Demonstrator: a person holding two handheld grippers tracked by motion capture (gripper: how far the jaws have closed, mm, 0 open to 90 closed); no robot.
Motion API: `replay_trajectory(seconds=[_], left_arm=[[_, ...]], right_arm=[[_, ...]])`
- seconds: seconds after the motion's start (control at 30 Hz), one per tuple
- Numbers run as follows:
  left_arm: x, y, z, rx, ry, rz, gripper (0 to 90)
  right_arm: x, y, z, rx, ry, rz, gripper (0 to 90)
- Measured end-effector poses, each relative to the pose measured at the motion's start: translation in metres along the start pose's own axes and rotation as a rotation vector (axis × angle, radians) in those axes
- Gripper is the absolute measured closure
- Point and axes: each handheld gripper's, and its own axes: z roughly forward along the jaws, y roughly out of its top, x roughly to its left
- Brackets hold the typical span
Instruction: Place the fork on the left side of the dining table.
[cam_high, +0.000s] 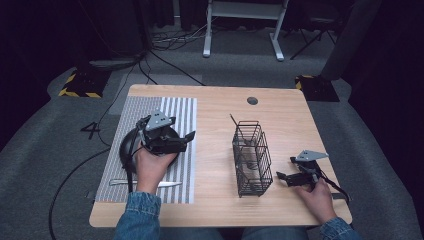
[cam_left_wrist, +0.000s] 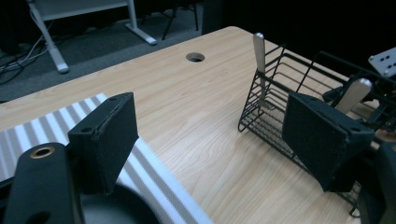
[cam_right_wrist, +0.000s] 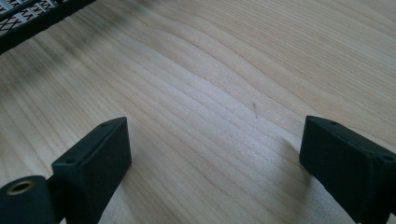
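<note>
So far, judging by how things lie, we are partway through clearing the place setting into the rack. At the left, on the grey-and-white striped cloth placemat (cam_high: 182, 107), a silver metal table knife (cam_high: 145, 183) lies flat along the near edge, and a round black plate (cam_high: 125, 147) sits just behind it, partly under our left hand; both look untouched and, we think, are what is left to move.

Our left gripper (cam_high: 189, 136) hovers above that plate, tilted a little upward and aimed right toward the middle of the table, its jaws wide apart with nothing between them. In the left gripper view the black plate's rim (cam_left_wrist: 116, 205) shows at the bottom between the jaws.

At the centre stands the black wire cutlery basket (cam_high: 252, 157) on the pale wooden table (cam_high: 210, 200). Two silver utensil handles (cam_left_wrist: 259, 51) already lean inside it, so that part seems done.

At the right, our right gripper (cam_high: 281, 176) rests low on the bare wood just beside the basket, pointing toward it, jaws parted and empty; the right gripper view shows only woodgrain between them.
</note>
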Motion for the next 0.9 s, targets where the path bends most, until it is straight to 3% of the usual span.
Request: replay_trajectory(seconds=[0.13,0.27,0.5,0.8,0.83,0.9], left_arm=[[-0.001,0.007,0.013,0.011,-0.01,0.004,19.3],[-0.002,0.012,0.032,-0.009,-0.043,-0.028,20.2],[-0.009,0.018,0.057,-0.005,-0.056,-0.019,21.4],[-0.024,0.027,0.089,0.019,-0.111,-0.012,25.5],[-0.026,0.027,0.094,0.023,-0.118,-0.018,31.5],[-0.027,0.027,0.098,0.026,-0.122,-0.031,34.8]], right_arm=[[0.0,0.0,0.0,0.0,0.0,0.0,9.0],[0.0,0.0,0.0,0.001,0.0,0.001,9.1],[0.0,0.0,0.0,-0.001,0.002,-0.001,9.4],[0.0,0.0,0.0,-0.001,0.003,-0.004,9.6],[0.0,0.0,-0.001,-0.001,0.003,-0.004,9.6],[0.0,0.0,-0.001,-0.001,0.003,-0.004,9.7]])
